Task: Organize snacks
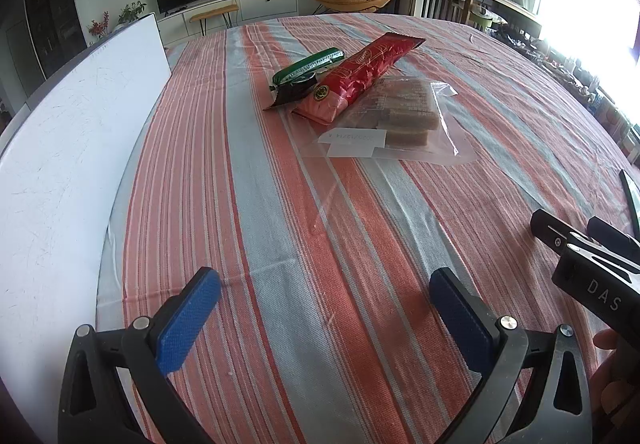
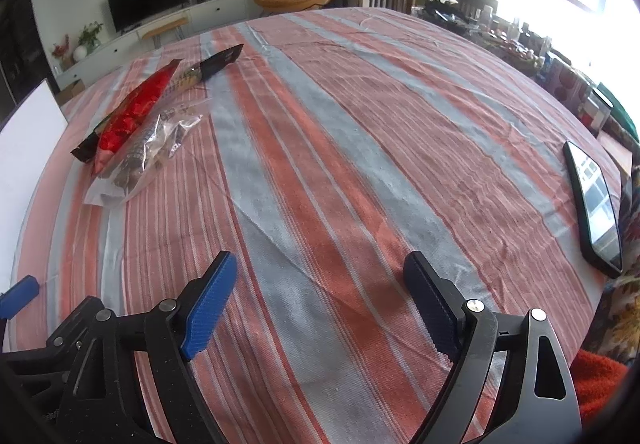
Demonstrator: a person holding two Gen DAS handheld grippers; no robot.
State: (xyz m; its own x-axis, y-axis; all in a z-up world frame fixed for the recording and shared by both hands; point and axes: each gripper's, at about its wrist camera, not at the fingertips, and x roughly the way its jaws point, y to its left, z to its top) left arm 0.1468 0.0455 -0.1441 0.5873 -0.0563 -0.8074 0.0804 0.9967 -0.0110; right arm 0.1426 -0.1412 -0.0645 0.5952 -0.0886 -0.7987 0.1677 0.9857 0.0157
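Striped cloth covered the tabletop [image 1: 280, 204], where a green packet [image 1: 308, 69], a red packet [image 1: 360, 76] and a clear bag [image 1: 400, 116] of what looked like cakes lay touching, well ahead of the left gripper [image 1: 324, 308] and right gripper [image 2: 320, 300], both spread wide and empty.

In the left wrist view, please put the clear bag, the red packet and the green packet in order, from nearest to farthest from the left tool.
From the left tool:
1. Clear bag, ahead, slightly right.
2. Red packet, lying partly on the bag.
3. Green packet, left of the red one; nearly level, hard to call.
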